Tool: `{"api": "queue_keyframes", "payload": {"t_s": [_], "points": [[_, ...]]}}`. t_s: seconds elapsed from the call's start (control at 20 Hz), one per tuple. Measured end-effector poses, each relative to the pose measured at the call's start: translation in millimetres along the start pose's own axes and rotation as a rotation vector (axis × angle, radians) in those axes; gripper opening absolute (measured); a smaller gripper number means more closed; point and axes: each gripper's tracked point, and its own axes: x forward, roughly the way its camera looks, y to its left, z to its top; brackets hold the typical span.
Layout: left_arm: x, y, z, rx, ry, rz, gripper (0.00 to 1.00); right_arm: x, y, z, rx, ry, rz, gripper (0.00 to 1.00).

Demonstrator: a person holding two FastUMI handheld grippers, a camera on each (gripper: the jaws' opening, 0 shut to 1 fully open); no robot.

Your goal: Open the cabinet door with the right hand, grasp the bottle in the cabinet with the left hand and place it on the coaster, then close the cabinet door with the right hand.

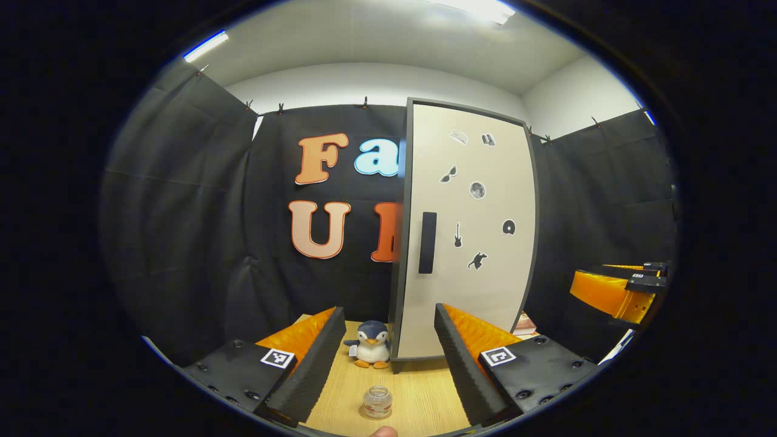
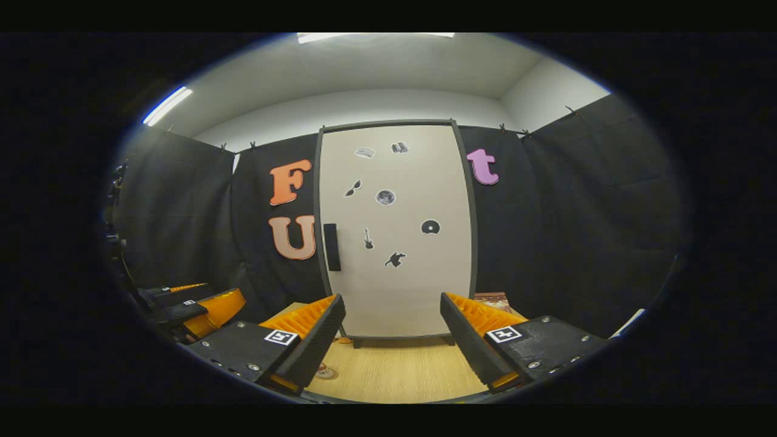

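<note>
Left gripper (image 1: 383, 340): held wide apart above the desk (image 1: 419, 394), nothing gripped between its fingers (image 1: 309, 364).
Right gripper (image 2: 391, 337): also held wide, nothing between its fingers (image 2: 467, 340); it is seen too from the left gripper view, far off to that gripper's right (image 1: 619, 291).
Cabinet door (image 1: 470, 230): shut, seen ahead and slightly right of the left gripper; from the right gripper view it is faced squarely, straight ahead (image 2: 397, 230).
Door handle (image 2: 331, 246): a dark upright bar near the door's left edge, ahead and left of the right gripper, well apart from its fingertips; in the left gripper view it is seen above the gap between the fingers (image 1: 427, 242).
Stickers (image 1: 478, 190): small dark shapes scattered over the door face.
Bottle: hidden behind the shut door; its place inside cannot be told.
Small glass jar (image 1: 377, 402): upright on the desk, low between the left gripper's fingers, touching neither.
Toy penguin (image 1: 371, 345): stood on the desk just ahead of the left gripper, beside the cabinet's left corner.
Coaster (image 2: 326, 372): a round disc is partly seen on the desk just beside the right gripper's left finger; it appears to be the coaster, half hidden.
Books (image 2: 493, 299): a stack glimpsed beside the cabinet, beyond the right gripper's right finger.
</note>
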Motion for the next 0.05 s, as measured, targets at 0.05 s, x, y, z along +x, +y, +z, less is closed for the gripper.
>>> {"api": "queue_keyframes", "payload": {"t_s": [0.05], "points": [[-0.7, 0.0, 1.1, 0.000, -0.001, 0.002, 0.97, 1.3, -0.5, 0.5, -0.002, 0.003, 0.005, 0.97]]}}
